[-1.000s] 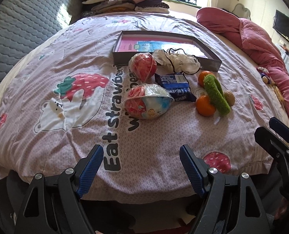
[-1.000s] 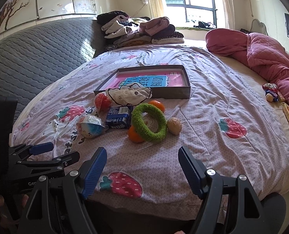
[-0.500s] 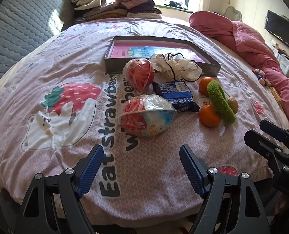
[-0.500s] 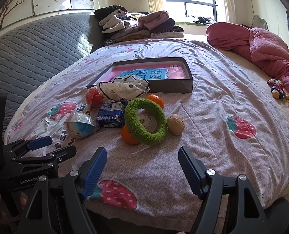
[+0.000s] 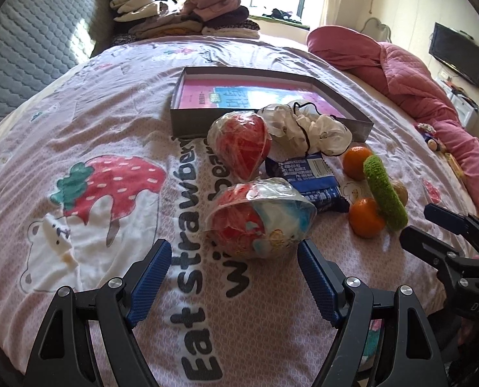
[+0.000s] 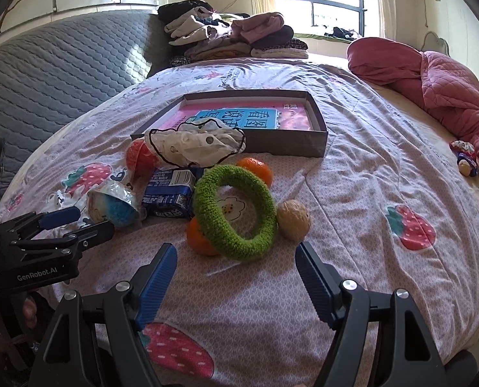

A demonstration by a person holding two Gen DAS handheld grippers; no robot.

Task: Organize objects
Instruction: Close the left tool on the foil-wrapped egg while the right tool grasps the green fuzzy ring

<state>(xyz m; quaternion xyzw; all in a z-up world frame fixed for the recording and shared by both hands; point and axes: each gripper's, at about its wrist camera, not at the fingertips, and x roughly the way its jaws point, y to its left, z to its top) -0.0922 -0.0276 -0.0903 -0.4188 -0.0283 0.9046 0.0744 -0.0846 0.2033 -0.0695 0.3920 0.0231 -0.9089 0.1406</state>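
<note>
A grey shallow box (image 5: 191, 122) (image 6: 291, 143) with a pink book inside lies on the bed. In front of it lie two wrapped red balls (image 5: 239, 143) (image 5: 259, 222), a white cloth with black trim (image 6: 194, 143), a blue packet (image 5: 307, 177) (image 6: 171, 192), two oranges (image 5: 365, 217) (image 6: 255, 167), a green ring (image 6: 236, 209) (image 5: 384, 190) and a walnut (image 6: 292, 216). My left gripper (image 5: 234, 277) is open, just short of the nearer wrapped ball. My right gripper (image 6: 236, 280) is open, just short of the green ring.
The objects lie on a pink strawberry-print bedspread (image 5: 110, 129). A red quilt (image 6: 439, 96) is bunched at the right. Folded clothes (image 5: 181, 16) are stacked at the far end. A grey quilted headboard (image 6: 45, 74) runs along the left. A small doll (image 6: 465, 161) lies at right.
Both grippers have moved forward over the bed toward the pile of objects, which now looks nearer and larger. Both stay open and empty.
</note>
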